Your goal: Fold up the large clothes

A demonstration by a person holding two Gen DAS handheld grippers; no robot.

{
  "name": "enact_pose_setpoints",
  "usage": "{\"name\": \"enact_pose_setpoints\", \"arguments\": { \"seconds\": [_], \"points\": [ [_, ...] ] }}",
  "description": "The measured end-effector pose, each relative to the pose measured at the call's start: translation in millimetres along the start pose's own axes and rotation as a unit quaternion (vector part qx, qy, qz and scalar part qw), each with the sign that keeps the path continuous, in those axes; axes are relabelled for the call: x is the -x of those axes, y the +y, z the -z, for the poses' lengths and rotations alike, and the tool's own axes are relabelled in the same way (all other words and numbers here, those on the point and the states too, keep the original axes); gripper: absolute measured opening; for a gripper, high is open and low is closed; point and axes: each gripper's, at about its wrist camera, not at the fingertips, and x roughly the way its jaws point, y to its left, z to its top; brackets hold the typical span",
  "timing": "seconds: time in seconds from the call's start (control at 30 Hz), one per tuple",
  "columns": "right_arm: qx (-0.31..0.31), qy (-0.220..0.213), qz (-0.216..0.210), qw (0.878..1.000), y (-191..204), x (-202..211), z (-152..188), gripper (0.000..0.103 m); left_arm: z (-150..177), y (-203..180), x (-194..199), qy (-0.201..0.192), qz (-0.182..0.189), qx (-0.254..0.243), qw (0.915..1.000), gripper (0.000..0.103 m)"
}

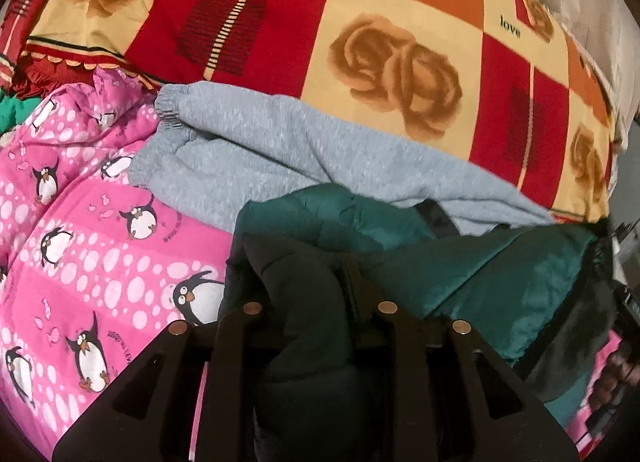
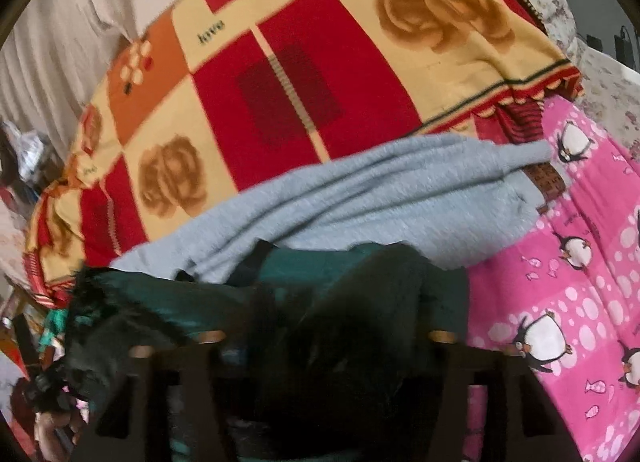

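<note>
Jacket (image 1: 480,282) bunched between left gripper (image 1: 316,294) jaws, over grey garment (image 1: 280,150).

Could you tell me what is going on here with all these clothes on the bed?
A person is folding a dark green padded jacket on a bed, with a tool in each hand. The left tool has a dark fold of the jacket between its fingers. The right tool stands open over the jacket's dark bulk. A grey sweatshirt lies just beyond, across a pink penguin sheet and a red and yellow rose blanket.
</note>
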Motion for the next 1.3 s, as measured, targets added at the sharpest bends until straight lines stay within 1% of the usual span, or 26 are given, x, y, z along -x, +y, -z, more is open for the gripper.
{"name": "enact_pose_setpoints", "arguments": {
  "seconds": [0.03, 0.07, 0.13, 0.17, 0.2, 0.27, 0.37, 0.4, 0.43, 0.47, 0.5, 0.7, 0.77, 0.87, 1.03, 1.17, 1.23, 1.3],
  "points": [
    [0.002, -0.009, -0.008, 1.0, 4, 5, -2, 0.075, -4, -1, 3, 0.003, 0.004, 0.005, 1.0, 0.027],
    [0.006, -0.014, -0.015, 1.0, 7, 9, -4, 0.077, -5, 0, 5, 0.004, 0.009, 0.007, 0.9999, 0.03],
    [0.012, -0.015, -0.024, 1.0, 12, 15, -6, 0.078, -7, -3, 11, 0.003, 0.018, 0.007, 0.9998, 0.042],
    [0.016, -0.015, -0.027, 0.999, 15, 18, -8, 0.078, -8, -5, 15, 0.002, 0.023, 0.006, 0.9997, 0.046],
    [0.018, -0.015, -0.028, 0.999, 17, 20, -9, 0.078, -8, -5, 18, 0.002, 0.029, 0.007, 0.9996, 0.055],
    [0.016, -0.012, -0.036, 0.999, 17, 24, -11, 0.078, -11, -7, 23, 0.0, 0.031, 0.008, 0.9995, 0.057],
    [0.017, -0.01, -0.04, 0.999, 15, 31, -11, 0.078, -15, -6, 28, 0.002, 0.038, 0.014, 0.9992, 0.064],
    [0.02, -0.011, -0.043, 0.999, 15, 33, -10, 0.078, -17, -5, 30, 0.001, 0.04, 0.018, 0.999, 0.067],
    [0.024, -0.012, -0.046, 0.999, 15, 36, -9, 0.078, -19, -4, 33, 0.0, 0.042, 0.024, 0.9988, 0.074],
    [0.028, -0.014, -0.047, 0.998, 15, 40, -8, 0.078, -21, -2, 35, -0.002, 0.046, 0.031, 0.9985, 0.078],
    [0.032, -0.016, -0.049, 0.998, 15, 43, -8, 0.078, -23, 0, 39, -0.008, 0.054, 0.037, 0.9978, 0.08],
    [0.062, -0.034, -0.054, 0.996, 20, 60, -9, 0.078, -37, 6, 64, -0.044, 0.058, 0.053, 0.9959, 0.08],
    [0.071, -0.038, -0.056, 0.995, 23, 65, -8, 0.078, -38, 5, 70, -0.054, 0.061, 0.051, 0.9954, 0.08],
    [0.087, -0.034, -0.055, 0.994, 28, 65, -6, 0.078, -36, -2, 73, -0.06, 0.068, 0.035, 0.9953, 0.08],
    [0.115, -0.023, -0.055, 0.992, 38, 57, -3, 0.078, -35, -21, 62, -0.052, 0.069, -0.004, 0.9962, 0.08],
    [0.136, -0.009, -0.039, 0.99, 48, 38, -9, 0.078, -39, -43, 40, -0.042, 0.05, -0.054, 0.9964, 0.08],
    [0.145, 0.004, -0.026, 0.989, 54, 22, -14, 0.078, -44, -56, 26, -0.039, 0.023, -0.091, 0.9948, 0.08],
    [0.148, 0.018, -0.022, 0.989, 58, 6, -19, 0.078, -49, -69, 8, -0.035, -0.011, -0.13, 0.9908, 0.08]
  ]
}}
